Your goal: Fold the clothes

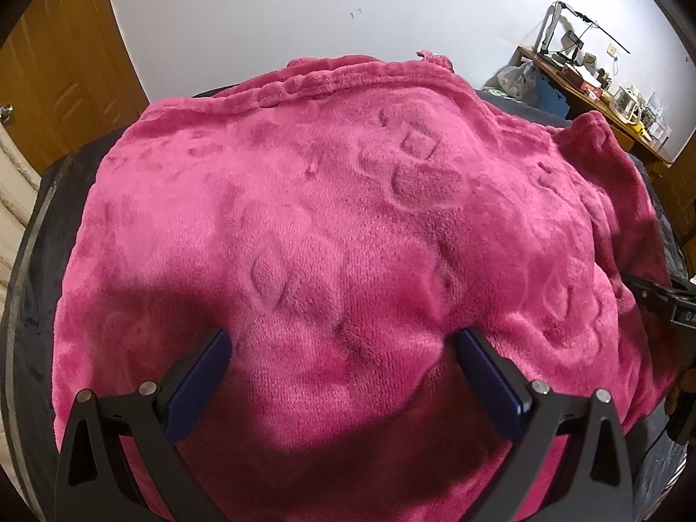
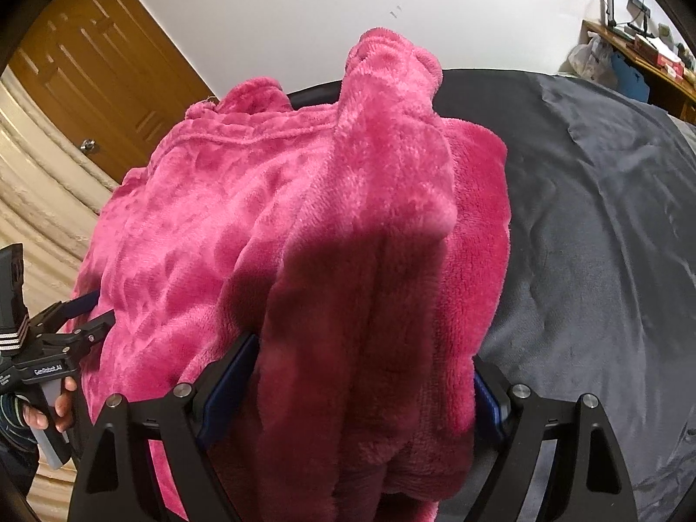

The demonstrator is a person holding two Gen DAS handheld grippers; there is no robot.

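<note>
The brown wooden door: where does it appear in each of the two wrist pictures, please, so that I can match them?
Left wrist view: the brown wooden door fills the upper left corner; its knob sits at the far left edge.
Right wrist view: the brown wooden door is again upper left, with its knob lower down, beside the pink fleece garment.
Shared landmark: the cluttered wooden desk at the upper right of both views.

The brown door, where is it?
The brown door is at the upper left of the right wrist view, behind the pink fleece garment, beside the white wall.
</note>
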